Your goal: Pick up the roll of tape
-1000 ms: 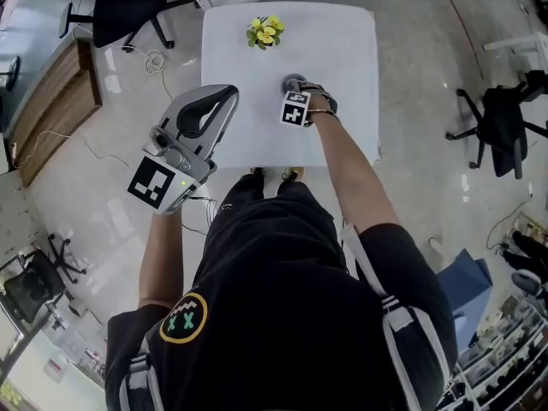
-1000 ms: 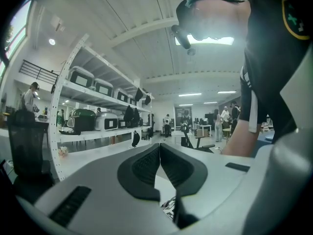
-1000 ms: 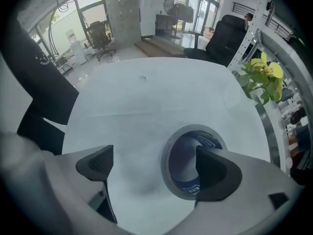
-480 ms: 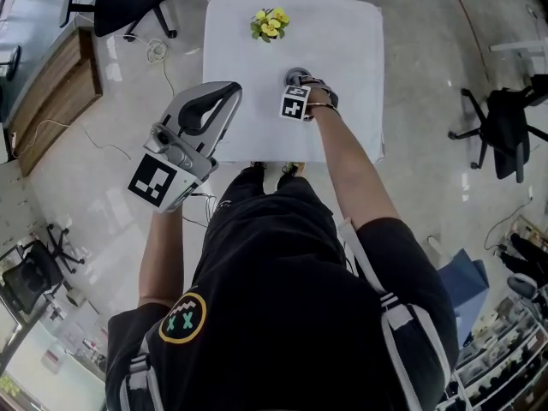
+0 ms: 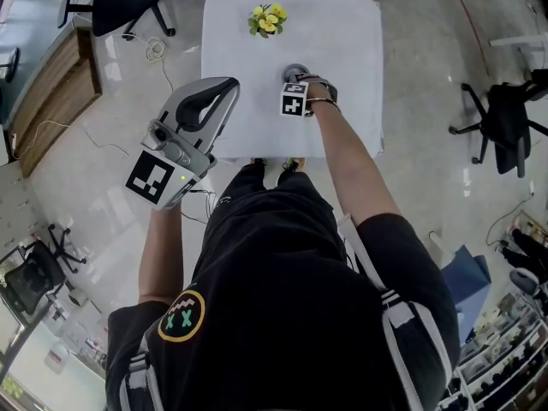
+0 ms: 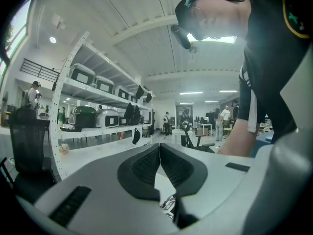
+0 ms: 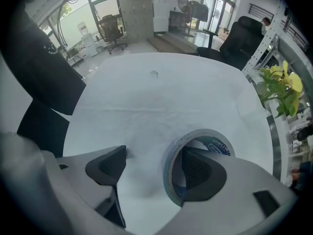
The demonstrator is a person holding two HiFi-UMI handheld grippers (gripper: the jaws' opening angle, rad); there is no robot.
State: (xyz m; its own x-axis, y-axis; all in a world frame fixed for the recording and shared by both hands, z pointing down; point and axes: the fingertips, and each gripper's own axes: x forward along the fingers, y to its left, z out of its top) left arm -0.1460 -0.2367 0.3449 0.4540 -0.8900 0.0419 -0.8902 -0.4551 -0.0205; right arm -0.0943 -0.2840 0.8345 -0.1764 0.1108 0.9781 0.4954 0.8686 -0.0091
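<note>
Grey ring-shaped roll of tape [image 7: 169, 175] straddled by closing right gripper [image 7: 152, 163], wall not yet pinched; next, clamp firmly, lift.

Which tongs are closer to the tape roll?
Right. The right tongs are closing, one jaw inside the tape roll, the other outside. The left tongs hover shut near the left edge of the table.

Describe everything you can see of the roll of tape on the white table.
The roll of tape is a grey-white ring with a blue printed inner core, lying flat on the white table. The right hand-held gripper straddles its wall, jaws closing: one jaw stands inside the hole, the other outside, not yet touching it.
</note>
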